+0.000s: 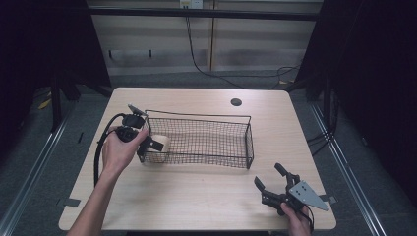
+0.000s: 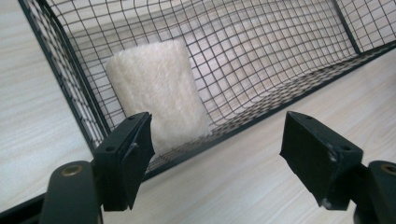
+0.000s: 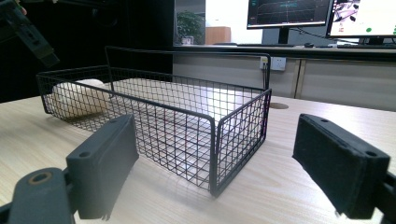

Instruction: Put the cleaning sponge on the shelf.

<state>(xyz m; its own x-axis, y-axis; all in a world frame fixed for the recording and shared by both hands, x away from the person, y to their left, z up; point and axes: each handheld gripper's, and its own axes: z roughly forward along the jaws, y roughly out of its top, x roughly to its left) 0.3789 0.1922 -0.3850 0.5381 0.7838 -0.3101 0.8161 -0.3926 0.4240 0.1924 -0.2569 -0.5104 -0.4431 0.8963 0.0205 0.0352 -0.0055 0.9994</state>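
Table [image 1: 196, 196]: pale wood-grain top, rounded corners, a round cable hole near the far edge.

Basket [image 1: 199, 139]: black wire mesh, oblong, open-topped, with a raised bar along the back; it sits near the middle of the table, long side toward the person, probably so either hand can reach into it.

Right gripper [image 1: 271, 178]: black, with a grey three-cornered plate on top, held low near the table's front right corner, well apart from the basket; jaws spread, nothing between them. It looks parked.

Left gripper [image 1: 150, 143]: at the basket's left end, outside the mesh; jaws apart and gripping nothing.

Sponge [image 2: 156, 93]: cream, fuzzy, a soft rounded block, lying inside the basket against its left end wall, just beyond the left jaws; judged set down there.
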